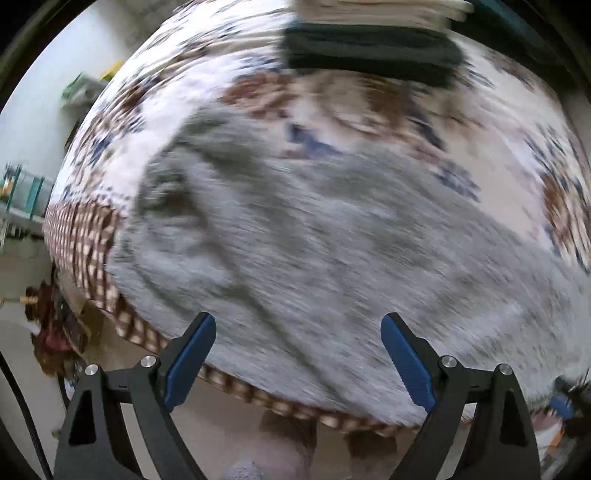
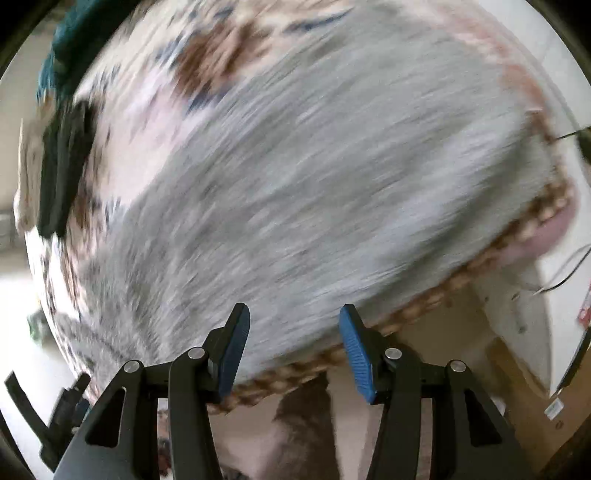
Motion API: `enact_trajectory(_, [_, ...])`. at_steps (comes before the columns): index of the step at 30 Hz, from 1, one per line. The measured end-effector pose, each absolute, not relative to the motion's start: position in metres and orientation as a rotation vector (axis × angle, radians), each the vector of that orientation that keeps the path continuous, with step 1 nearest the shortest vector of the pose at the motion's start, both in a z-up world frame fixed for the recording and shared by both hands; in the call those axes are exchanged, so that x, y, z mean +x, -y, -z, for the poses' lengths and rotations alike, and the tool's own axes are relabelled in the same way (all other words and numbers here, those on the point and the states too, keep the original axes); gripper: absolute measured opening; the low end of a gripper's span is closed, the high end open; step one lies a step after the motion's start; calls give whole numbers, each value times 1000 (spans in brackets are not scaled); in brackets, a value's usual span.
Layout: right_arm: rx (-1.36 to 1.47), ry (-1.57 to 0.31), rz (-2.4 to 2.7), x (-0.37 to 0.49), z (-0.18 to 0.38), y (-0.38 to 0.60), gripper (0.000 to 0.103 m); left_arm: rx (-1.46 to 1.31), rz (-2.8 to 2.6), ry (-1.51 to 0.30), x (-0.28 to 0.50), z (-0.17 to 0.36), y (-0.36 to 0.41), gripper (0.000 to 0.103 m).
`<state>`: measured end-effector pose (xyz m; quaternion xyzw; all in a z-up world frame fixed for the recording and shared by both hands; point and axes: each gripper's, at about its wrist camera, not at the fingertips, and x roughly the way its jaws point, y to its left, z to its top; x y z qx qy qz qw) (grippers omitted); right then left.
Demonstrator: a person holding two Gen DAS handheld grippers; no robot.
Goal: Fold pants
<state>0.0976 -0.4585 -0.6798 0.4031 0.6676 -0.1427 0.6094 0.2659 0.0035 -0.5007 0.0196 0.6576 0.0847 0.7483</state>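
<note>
Left wrist view: the left claw is seen at the bottom of the frame with its blue-padded fingers spread wide apart and nothing held between them. Directly above and between the fingers, the grey pants are spread over the middle of the frame, reaching from the left centre to the right edge, rumpled in folds toward the upper left. The pants are carried by a desk covered with a patterned cloth of white, brown and blue, whose checked brown border is seen at the left and along the lower edge. A dark folded garment is lying at the top centre, well apart from the claw, with a pale stack behind it. The whole frame is smeared by motion blur.

In the right wrist view, the right claw is seen at the bottom centre, its blue pads parted and empty. The pants fill the middle of the frame just above the fingertips, their near edge lying along the cloth's checked border. The dark folded garment is seen at the left edge, and the other claw is visible, blurred, in the lower left corner.
</note>
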Motion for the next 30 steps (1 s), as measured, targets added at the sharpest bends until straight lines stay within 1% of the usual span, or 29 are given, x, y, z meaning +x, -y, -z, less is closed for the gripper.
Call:
enact_trajectory(4, [1026, -1592, 191, 150, 694, 363, 54, -56, -190, -1452, 312, 499, -62, 91])
enact_trajectory(7, [947, -1573, 78, 203, 685, 285, 54, -97, -200, -1449, 351, 497, -101, 91])
enact_trajectory(10, [853, -1590, 145, 234, 684, 240, 54, -218, -194, -1501, 386, 507, -129, 91])
enact_trajectory(11, [821, -1616, 187, 241, 688, 233, 54, -265, -191, -1522, 399, 515, -136, 91])
enact_trajectory(14, [743, -1697, 304, 256, 710, 221, 54, -290, -179, -1592, 427, 542, -137, 91])
enact_trajectory(17, [747, -1734, 349, 262, 721, 217, 54, -309, -159, -1644, 443, 567, -133, 91])
enact_trajectory(18, [743, -1738, 351, 264, 722, 216, 54, -310, -146, -1647, 447, 576, -130, 81])
enact_trajectory(19, [727, -1740, 350, 265, 719, 216, 54, -307, -138, -1637, 448, 581, -130, 49])
enact_trajectory(20, [708, -1741, 345, 267, 715, 216, 54, -298, -126, -1624, 448, 583, -129, 29])
enact_trajectory(21, [689, -1739, 337, 268, 710, 215, 54, -296, -108, -1595, 444, 582, -132, 13])
enact_trajectory(23, [647, -1733, 323, 271, 699, 213, 54, -309, -92, -1512, 428, 569, -143, 11])
enact_trajectory(25, [628, -1729, 285, 267, 687, 208, 54, -295, -97, -1437, 397, 548, -164, 10])
enact_trajectory(28, [642, -1726, 221, 239, 668, 203, 54, -301, -173, -1412, 341, 535, -206, 10])
enact_trajectory(30, [655, -1737, 202, 221, 662, 199, 54, -257, -267, -1446, 304, 546, -235, 10])
